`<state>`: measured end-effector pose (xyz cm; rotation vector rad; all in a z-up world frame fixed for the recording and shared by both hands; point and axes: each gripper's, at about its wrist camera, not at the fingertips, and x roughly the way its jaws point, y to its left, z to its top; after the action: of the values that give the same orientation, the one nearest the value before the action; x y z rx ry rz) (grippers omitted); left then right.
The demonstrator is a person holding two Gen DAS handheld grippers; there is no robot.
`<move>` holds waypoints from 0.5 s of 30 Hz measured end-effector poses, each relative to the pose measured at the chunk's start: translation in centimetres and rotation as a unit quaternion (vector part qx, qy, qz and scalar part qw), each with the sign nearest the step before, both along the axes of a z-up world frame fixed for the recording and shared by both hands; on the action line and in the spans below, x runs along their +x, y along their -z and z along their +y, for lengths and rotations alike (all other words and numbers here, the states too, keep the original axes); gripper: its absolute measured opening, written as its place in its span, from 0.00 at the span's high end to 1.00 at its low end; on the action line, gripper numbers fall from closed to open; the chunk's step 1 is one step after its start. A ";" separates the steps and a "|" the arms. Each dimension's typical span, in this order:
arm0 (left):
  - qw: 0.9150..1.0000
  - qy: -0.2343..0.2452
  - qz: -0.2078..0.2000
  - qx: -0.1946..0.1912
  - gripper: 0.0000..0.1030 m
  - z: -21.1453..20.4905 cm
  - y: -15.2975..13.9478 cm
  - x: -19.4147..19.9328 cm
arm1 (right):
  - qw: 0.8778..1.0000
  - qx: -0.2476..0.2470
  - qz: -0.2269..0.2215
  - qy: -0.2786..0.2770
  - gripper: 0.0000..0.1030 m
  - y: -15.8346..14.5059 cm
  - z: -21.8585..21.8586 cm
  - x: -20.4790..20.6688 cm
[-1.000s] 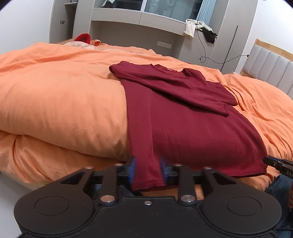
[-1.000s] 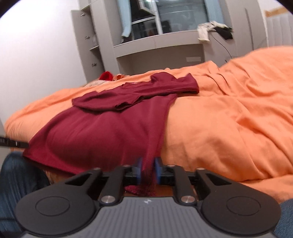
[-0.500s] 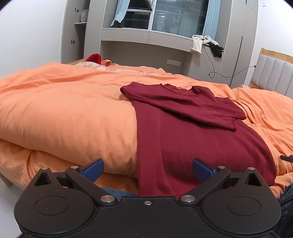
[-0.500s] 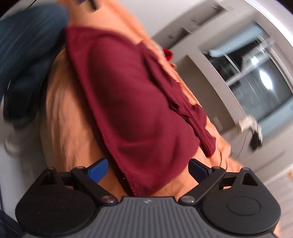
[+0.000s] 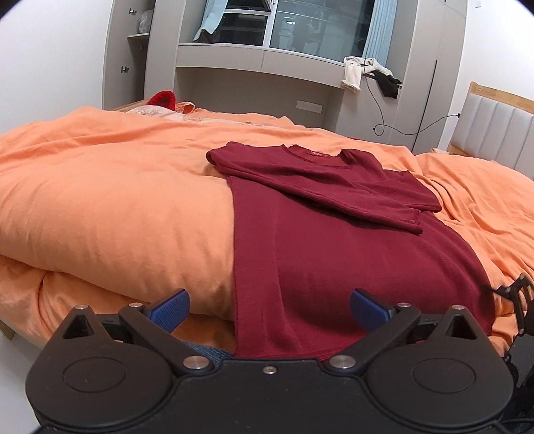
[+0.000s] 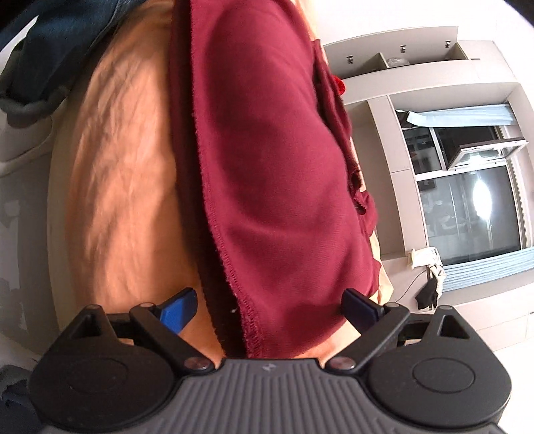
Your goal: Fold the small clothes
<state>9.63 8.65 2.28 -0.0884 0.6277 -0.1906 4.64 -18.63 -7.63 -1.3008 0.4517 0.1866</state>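
A dark red long-sleeved shirt (image 5: pixel 333 240) lies flat on the orange duvet (image 5: pixel 116 200), sleeves folded across its chest, its hem hanging over the near bed edge. My left gripper (image 5: pixel 269 307) is open, its blue pads (image 5: pixel 168 305) either side of the hem's left part, holding nothing. My right gripper (image 6: pixel 268 307) is open and rolled sideways, its pads (image 6: pixel 178 308) either side of the hem's stitched corner (image 6: pixel 250 320). The right gripper also shows at the right edge of the left wrist view (image 5: pixel 515 293).
A grey wall unit with a window (image 5: pixel 300 30) stands behind the bed, clothes and a cable hanging on it (image 5: pixel 370 76). A padded headboard (image 5: pixel 494 137) is at the right. A red item (image 5: pixel 163 99) lies at the far side. My jeans (image 6: pixel 60 43) show by the bed edge.
Both grippers were shut on the shirt's hem a second ago and have opened and let it go. The right gripper has rolled sideways and moved close to the hem corner.
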 end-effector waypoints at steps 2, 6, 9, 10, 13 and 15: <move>1.000 0.001 -0.002 0.006 0.01 -0.2 -0.1 0.0 | 1.000 -0.009 0.010 -0.004 0.17 0.7 -0.1 -0.1; 1.000 0.002 -0.005 0.013 0.01 -0.6 -0.2 0.1 | 0.999 -0.033 0.004 -0.021 0.32 1.9 -0.3 -0.7; 1.000 0.005 -0.012 0.021 0.01 -1.1 -0.3 0.1 | 0.999 -0.039 -0.022 -0.025 0.59 2.0 -0.2 -0.5; 1.000 0.006 -0.016 0.024 0.01 -1.4 -0.4 0.0 | 0.998 -0.038 -0.029 -0.029 0.68 2.0 -0.2 -0.6; 0.999 0.012 -0.038 0.036 0.01 -2.1 -0.6 -0.6 | 0.999 -0.014 -0.017 -0.044 0.83 1.3 -0.2 -1.0; 0.997 0.021 -0.053 0.045 0.01 -2.7 -0.6 -1.0 | 0.998 0.009 -0.013 -0.054 0.91 0.3 -0.2 -1.2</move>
<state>8.62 5.97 2.88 0.0216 0.5323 -0.2061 3.44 -18.80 -7.92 -1.3098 0.3569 0.2619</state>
